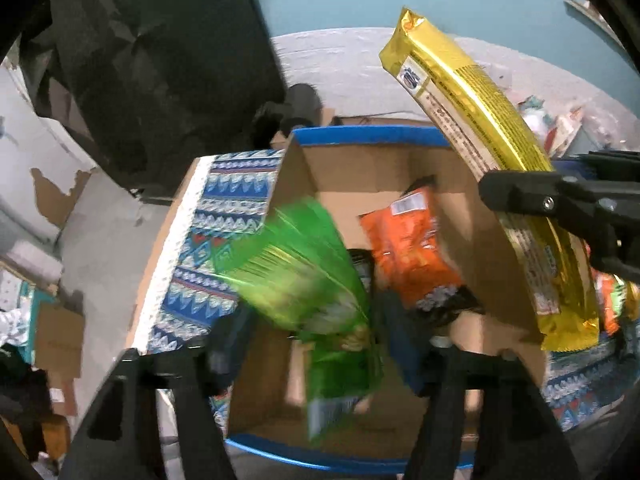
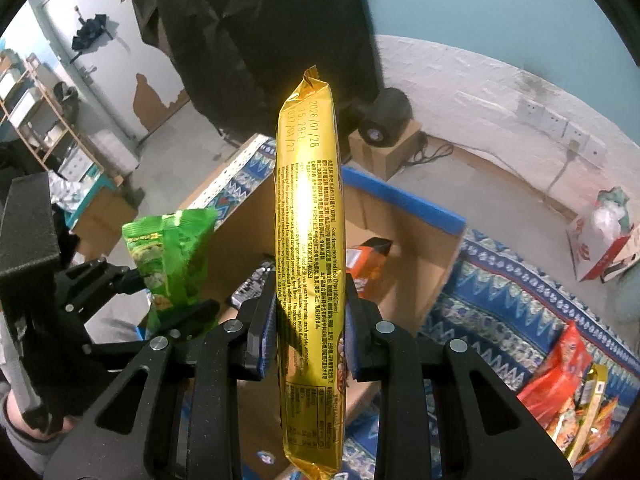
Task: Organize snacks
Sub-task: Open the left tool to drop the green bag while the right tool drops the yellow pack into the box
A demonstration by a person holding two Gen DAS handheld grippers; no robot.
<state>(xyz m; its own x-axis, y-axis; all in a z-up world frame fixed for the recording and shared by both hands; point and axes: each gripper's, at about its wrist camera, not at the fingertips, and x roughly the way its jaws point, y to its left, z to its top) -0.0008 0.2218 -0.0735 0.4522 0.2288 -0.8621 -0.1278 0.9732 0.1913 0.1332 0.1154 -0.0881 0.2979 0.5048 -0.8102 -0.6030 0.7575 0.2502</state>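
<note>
My right gripper (image 2: 308, 332) is shut on a long gold chips packet (image 2: 310, 248), held upright over the cardboard box (image 2: 436, 264); the packet also shows in the left wrist view (image 1: 492, 152). In the left wrist view a green snack bag (image 1: 316, 292) is blurred between my spread fingers, over the box (image 1: 352, 176). My left gripper (image 1: 320, 364) looks open; in the right wrist view it (image 2: 160, 300) sits around the green bag (image 2: 172, 256). I cannot tell whether the fingers still touch the bag. An orange snack bag (image 1: 408, 248) lies inside the box.
The box has a blue-taped rim (image 1: 368, 134) and sits on a blue patterned cloth (image 2: 520, 304). A pile of red and gold snack packets (image 2: 568, 392) lies at the right. A black roll on a small carton (image 2: 386, 116) stands behind the box.
</note>
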